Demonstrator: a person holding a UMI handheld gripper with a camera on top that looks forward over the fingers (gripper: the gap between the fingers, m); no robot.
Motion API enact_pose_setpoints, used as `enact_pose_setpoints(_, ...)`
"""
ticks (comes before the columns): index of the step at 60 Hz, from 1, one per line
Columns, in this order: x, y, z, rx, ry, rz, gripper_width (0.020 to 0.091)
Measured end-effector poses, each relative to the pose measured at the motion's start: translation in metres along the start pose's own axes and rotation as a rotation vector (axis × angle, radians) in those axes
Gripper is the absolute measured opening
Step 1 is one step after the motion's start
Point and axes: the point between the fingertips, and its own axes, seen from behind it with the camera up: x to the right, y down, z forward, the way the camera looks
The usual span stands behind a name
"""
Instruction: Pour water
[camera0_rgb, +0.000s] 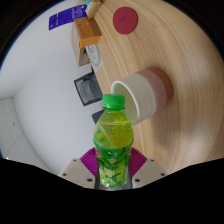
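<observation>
Gripper (112, 172) clamped on green bottle (113, 140) | white cup (143, 93) beyond | round wooden table (180, 55) | white floor | label unreadable

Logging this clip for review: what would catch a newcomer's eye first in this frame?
First comes the bright green bottle with its green cap, standing upright between the fingers, whose purple pads press on both its sides. Just beyond it a white cup sits on the round wooden table. Farther back on the table lies a red round lid, with a purple packet at the table's far edge.
</observation>
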Motion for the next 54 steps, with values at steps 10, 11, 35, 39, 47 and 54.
enact_pose_setpoints(10, -0.01, 0.012, -0.006, -0.037, 0.002, -0.216, 0.0374)
enact_pose_setpoints(11, -0.013, 0.015, -0.008, -0.046, 0.002, -0.255, 0.0376)
enact_pose_setpoints(35, -0.14, -0.07, -0.085, 0.236, 0.122, -1.385, 0.0386)
enact_pose_setpoints(39, -0.153, -0.102, -0.094, 0.32, 0.152, -1.517, 0.0386)
enact_pose_setpoints(47, -0.147, -0.172, -0.104, 0.424, 0.27, -1.696, 0.0384)
enact_pose_setpoints(54, -0.128, -0.225, -0.1, 0.429, 0.376, -1.725, 0.0384)
